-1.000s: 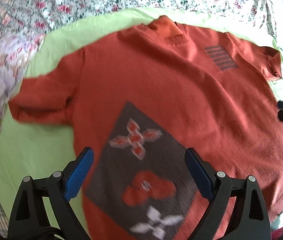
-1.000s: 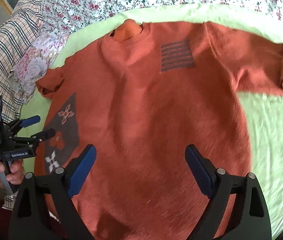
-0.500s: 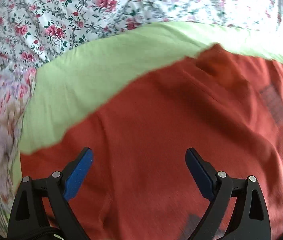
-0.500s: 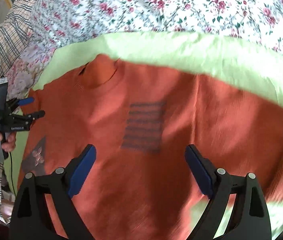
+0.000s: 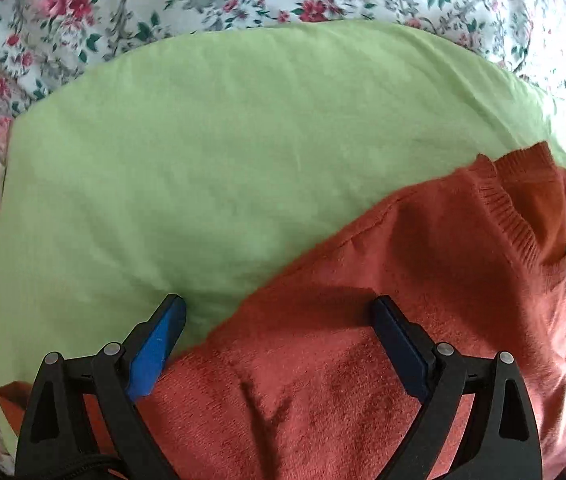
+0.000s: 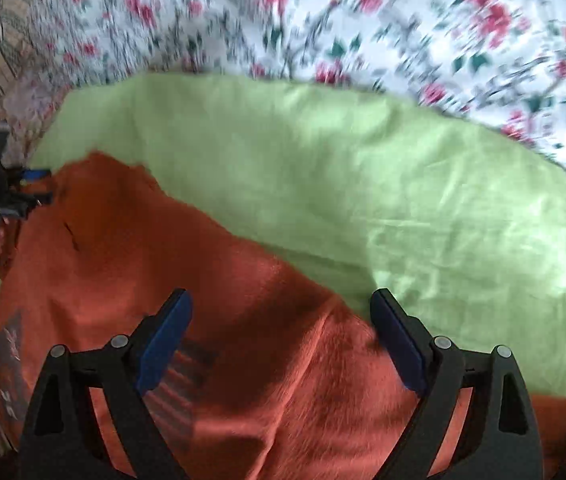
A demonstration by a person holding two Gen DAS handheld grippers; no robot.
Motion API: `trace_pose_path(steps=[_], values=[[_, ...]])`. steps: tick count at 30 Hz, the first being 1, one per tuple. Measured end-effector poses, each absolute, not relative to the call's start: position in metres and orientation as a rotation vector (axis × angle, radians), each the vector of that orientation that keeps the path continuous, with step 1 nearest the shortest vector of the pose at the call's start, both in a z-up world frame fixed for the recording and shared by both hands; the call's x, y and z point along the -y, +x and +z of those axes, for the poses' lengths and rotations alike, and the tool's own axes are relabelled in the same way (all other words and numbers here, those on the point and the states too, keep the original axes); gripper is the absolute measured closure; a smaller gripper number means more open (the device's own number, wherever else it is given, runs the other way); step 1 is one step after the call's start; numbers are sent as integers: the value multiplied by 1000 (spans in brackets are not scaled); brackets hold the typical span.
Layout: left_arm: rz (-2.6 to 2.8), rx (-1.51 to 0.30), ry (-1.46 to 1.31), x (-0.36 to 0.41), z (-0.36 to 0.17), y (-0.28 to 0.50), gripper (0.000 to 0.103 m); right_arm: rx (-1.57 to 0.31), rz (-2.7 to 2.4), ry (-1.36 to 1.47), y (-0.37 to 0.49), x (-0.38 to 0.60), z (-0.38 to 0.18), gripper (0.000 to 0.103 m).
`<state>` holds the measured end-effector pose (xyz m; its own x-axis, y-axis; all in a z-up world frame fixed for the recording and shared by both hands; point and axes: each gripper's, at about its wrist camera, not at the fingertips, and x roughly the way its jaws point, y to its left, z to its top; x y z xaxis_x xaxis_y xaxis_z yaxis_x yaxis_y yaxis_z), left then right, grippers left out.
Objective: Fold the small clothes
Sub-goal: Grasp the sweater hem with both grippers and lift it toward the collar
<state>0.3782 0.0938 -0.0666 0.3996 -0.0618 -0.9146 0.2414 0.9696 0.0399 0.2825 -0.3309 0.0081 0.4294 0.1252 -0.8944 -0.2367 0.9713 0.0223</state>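
Your left gripper (image 5: 279,320) hangs with its jaws spread wide over the shoulder edge of the orange knit sweater (image 5: 423,340), gripping nothing. Your right gripper (image 6: 281,318) is likewise spread apart above the sweater's other shoulder, empty. The sweater lies flat on a light green sheet (image 5: 223,152), its ribbed collar (image 5: 511,216) between the two grippers, with a floral bedspread (image 6: 363,20) beyond.
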Motion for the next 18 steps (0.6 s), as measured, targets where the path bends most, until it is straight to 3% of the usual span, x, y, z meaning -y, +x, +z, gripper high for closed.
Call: trace_pose_path(steps=[1,3,5,7,12,18], values=[[-195,-1131,210,-89,-69,376,19,-1108,223,-143,283,328,5,35],[-225,-1087,272,-75,-68,367,42,-1097,156,-246,280,323,0,61],[-246,-1067,313,-62,-63,361,95,-1088,140,-231,276,326,4,84],[-207,-1052,350,-55,-55,360,96,-1080,119,-178,272,335,13,93],[-122,-981,367,-61,-43,361,97,-987,26,-168,258,346,47,95],[11,-1024,333,-62,-76,374,97,-1036,-87,-85,267,364,18,95]])
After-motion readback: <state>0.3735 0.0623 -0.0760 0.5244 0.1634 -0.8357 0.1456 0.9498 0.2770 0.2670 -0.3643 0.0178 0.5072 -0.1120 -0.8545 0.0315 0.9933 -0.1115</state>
